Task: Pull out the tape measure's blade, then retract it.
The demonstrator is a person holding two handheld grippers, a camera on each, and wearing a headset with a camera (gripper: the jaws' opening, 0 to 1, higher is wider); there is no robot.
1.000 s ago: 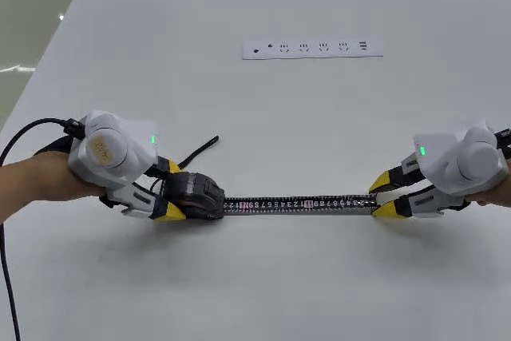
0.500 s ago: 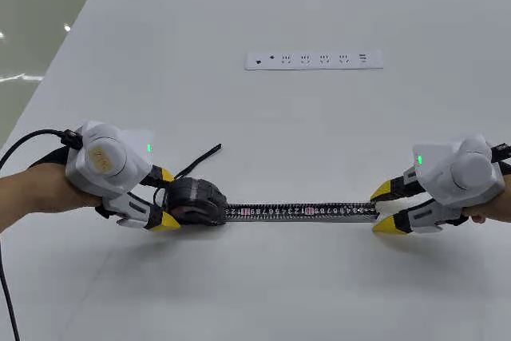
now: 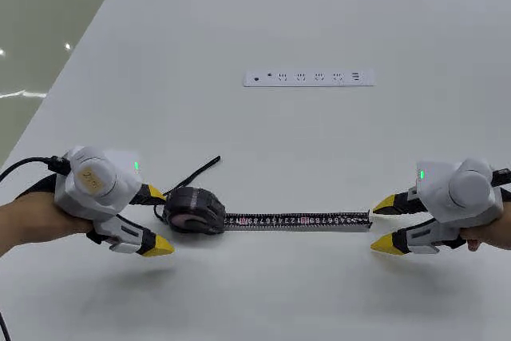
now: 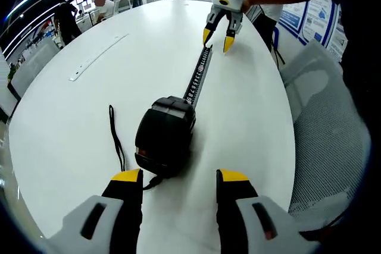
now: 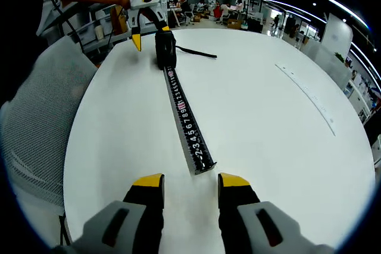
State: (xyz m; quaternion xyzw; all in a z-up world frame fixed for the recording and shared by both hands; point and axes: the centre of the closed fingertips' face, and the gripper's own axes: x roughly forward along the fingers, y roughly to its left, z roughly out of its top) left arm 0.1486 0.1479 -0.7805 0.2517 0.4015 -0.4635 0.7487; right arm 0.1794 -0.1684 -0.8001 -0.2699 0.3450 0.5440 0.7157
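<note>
— On the white table [image 3: 239, 29], between the two grippers, where exactly does the tape measure [image 3: 194, 210] sit?
— Toward the left. Its black case holds the coil, and the blade [image 3: 299, 220] runs out of it to the right, flat on the tabletop with the numbers facing up. The hooked end [image 5: 203, 168] rests on the table too.
— Is the left gripper [image 3: 157, 220] gripping the case?
— No. Its jaws are spread wide and grasp nothing. In the left gripper view the yellow tips stop just short of the case, with bare table showing between.
— And the right gripper [image 3: 375, 230]?
— Also spread apart, nothing clamped. The blade's end lies just ahead of its tips, in line with the gap, not touching either one.
— Anything else nearby?
— A black strap [image 3: 200, 167] trails from the case toward the far side. A white power strip [image 3: 308, 77] lies well beyond, roughly parallel to the blade.
</note>
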